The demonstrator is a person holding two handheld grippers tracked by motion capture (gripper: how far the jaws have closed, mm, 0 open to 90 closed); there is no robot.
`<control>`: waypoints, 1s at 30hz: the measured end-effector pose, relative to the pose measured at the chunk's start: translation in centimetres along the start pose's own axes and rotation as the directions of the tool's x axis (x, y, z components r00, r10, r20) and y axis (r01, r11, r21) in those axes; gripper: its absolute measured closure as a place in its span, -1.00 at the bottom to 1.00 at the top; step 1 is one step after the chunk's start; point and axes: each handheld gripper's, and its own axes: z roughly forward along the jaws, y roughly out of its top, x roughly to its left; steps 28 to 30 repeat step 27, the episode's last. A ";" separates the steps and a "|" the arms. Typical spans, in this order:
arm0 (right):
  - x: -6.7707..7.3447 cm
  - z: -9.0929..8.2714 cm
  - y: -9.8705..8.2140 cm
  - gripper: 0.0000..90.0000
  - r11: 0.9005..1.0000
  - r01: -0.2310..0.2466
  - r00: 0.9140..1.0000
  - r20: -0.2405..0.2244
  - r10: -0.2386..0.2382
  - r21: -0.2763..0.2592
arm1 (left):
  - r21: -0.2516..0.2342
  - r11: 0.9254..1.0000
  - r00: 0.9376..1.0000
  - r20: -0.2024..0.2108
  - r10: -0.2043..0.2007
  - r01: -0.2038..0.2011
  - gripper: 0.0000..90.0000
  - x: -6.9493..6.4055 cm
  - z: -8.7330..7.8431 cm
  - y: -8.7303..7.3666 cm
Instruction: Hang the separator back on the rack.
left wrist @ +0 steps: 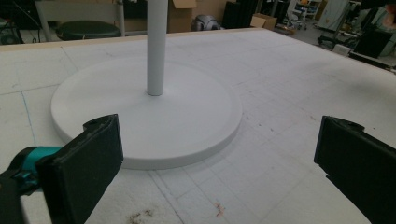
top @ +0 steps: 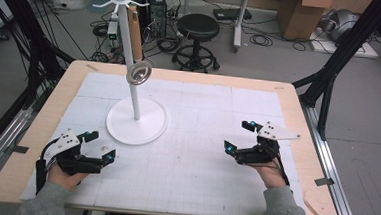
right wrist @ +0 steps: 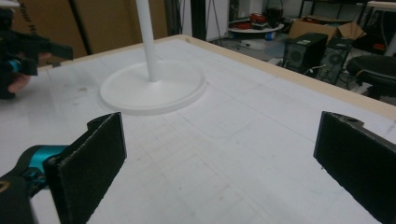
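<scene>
Nothing looks begun: the left gripper (top: 98, 147) and the right gripper (top: 241, 136) both rest low on the white mat (top: 201, 138) with jaws spread wide and empty. The thing nearest them, a white hanging stand (top: 137, 115), rises from its round base between them, closer to the left gripper. A silvery ring-shaped item (top: 139, 75) hangs beside its pole, so I judge all the handling lies ahead. That item is too small to identify, and both gripper views cut the pole off above the base.
</scene>
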 end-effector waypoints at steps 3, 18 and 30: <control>-0.1 -0.7 -0.4 -0.97 1.000 0.014 1.000 -0.019 -0.015 -0.024 | -0.003 1.000 1.000 0.000 0.000 0.000 -0.96 0.0 0.0 0.0; -1.6 -4.0 -2.8 -0.97 0.999 -0.033 0.999 0.014 0.033 -0.033 | -0.010 1.000 1.000 0.002 -0.003 0.003 -0.96 0.1 0.0 0.0; -3.0 -5.6 -4.8 -0.97 0.996 -0.091 0.994 0.061 0.091 -0.006 | -0.009 1.000 1.000 -0.001 -0.002 0.002 -0.96 0.1 0.0 0.1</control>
